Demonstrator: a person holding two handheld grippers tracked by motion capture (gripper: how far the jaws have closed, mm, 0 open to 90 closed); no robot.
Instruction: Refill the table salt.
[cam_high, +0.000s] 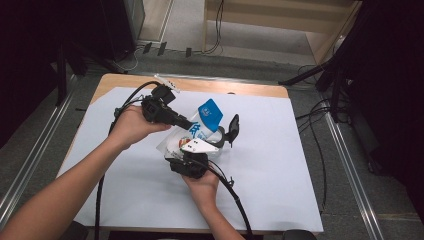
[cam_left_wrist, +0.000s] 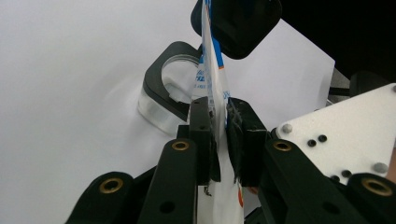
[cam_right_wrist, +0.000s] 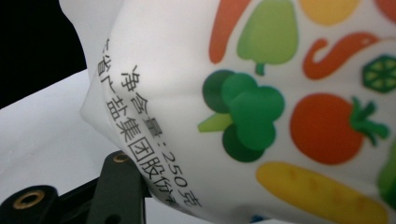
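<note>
White paper covers the table (cam_high: 280, 190), which stands on a grey floor with cables trailing along its upper edge in the high view. Near the middle of that view, both of the person's hands hold grippers that meet at a white plastic bag (cam_high: 202, 131) with a blue top and printed lettering.

The left gripper (cam_high: 186, 123) comes in from the upper left of the centre, and its fingers are clenched on the bag. In the left gripper view the two black fingers (cam_left_wrist: 201, 135) press the thin edge of the bag (cam_left_wrist: 215, 88) between them at mid-frame, and the bag runs up from there toward the top of the frame, where a black part of the other gripper sits against it. Just left of the bag in that view lies a clear round container with a black rim (cam_left_wrist: 164, 95), resting on the white paper.

The right gripper (cam_high: 192, 159) sits just below the bag in the high view, with its pale three-cornered plate on top. In the right gripper view the bag (cam_right_wrist: 261, 93) is very close, showing printed vegetables and black Chinese characters; one black finger (cam_right_wrist: 116, 186) shows at the lower left, touching the bag's underside. I cannot tell whether these fingers are clenched or released.
</note>
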